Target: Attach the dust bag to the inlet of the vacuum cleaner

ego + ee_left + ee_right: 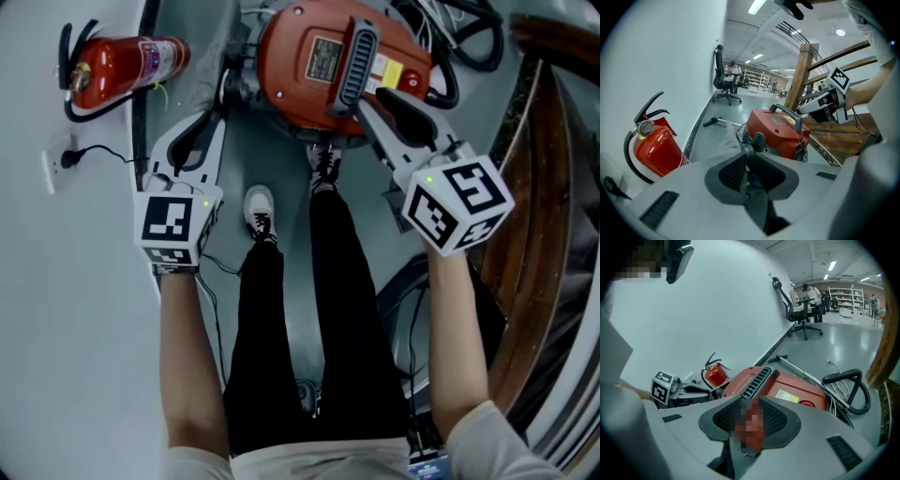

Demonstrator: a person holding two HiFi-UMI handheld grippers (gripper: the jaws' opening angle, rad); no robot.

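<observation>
Left gripper (749, 153) jaws together, right gripper (751, 405) jaws slightly apart, both empty

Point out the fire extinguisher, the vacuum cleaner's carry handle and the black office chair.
fire extinguisher (131, 64), head view, middle of its red cylinder.
vacuum cleaner's carry handle (356, 64), head view, middle of the ribbed grey grip.
black office chair (717, 75), left gripper view, on its backrest.
</observation>
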